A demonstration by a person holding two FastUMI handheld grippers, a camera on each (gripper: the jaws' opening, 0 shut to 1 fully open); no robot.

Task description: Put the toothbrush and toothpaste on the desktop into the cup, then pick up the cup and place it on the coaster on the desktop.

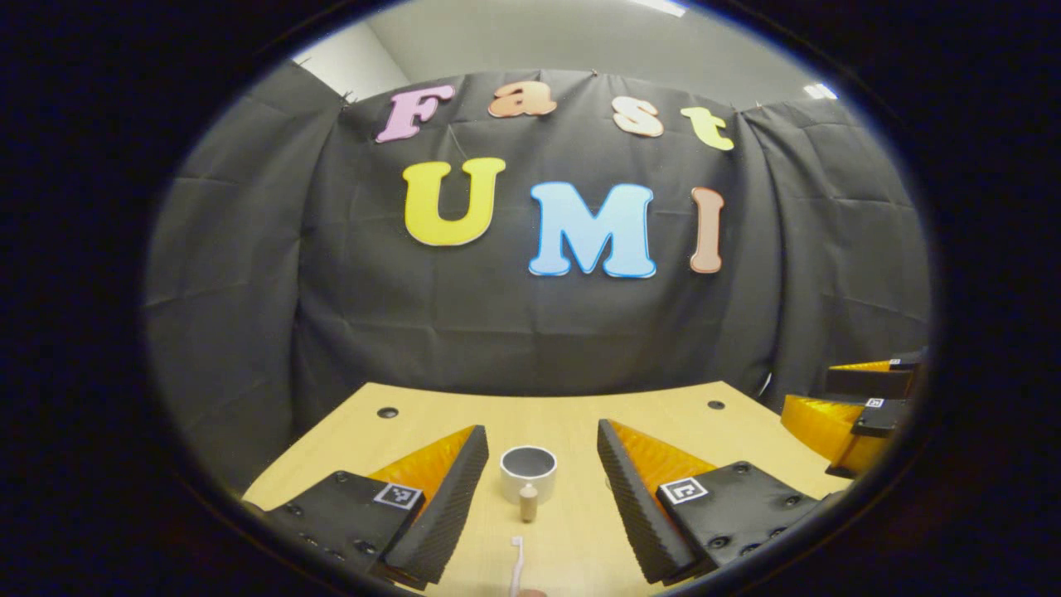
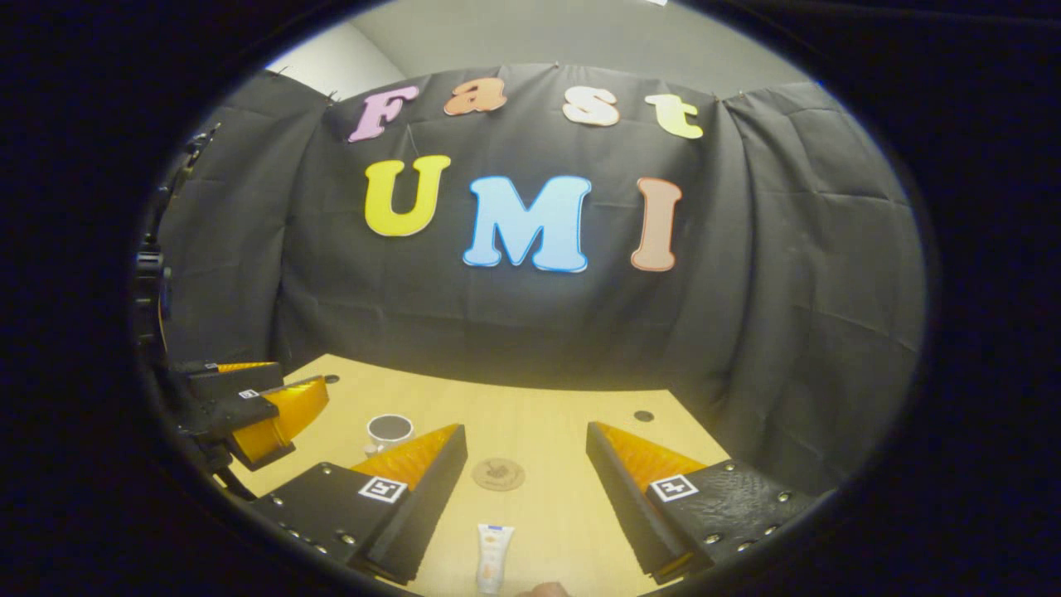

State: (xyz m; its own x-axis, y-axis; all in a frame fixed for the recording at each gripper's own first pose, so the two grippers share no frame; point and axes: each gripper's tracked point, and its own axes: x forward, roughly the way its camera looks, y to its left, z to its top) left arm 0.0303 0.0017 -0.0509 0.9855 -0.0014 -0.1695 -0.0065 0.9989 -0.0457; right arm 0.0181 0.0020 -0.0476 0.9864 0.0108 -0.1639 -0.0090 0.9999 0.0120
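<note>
A white cup [image 1: 528, 473] stands upright on the wooden desktop [image 1: 572, 414], just beyond my open left gripper [image 1: 540, 429]. A small beige peg-like object [image 1: 528, 502] stands in front of the cup. A white toothbrush [image 1: 517, 562] lies between the fingers near the bottom edge, untouched. In the right gripper view, a toothpaste tube [image 2: 494, 557] lies flat between the fingers of my open right gripper [image 2: 525, 431]. A round brown coaster [image 2: 498, 474] lies farther ahead, and the cup [image 2: 390, 431] stands off to the left.
The right gripper [image 1: 862, 406] shows at the right edge of the left gripper view. The left gripper [image 2: 249, 406] shows at the left of the right gripper view. Small dark holes [image 1: 387, 412] [image 2: 643, 415] mark the desktop's far corners. Black cloth hangs behind the table.
</note>
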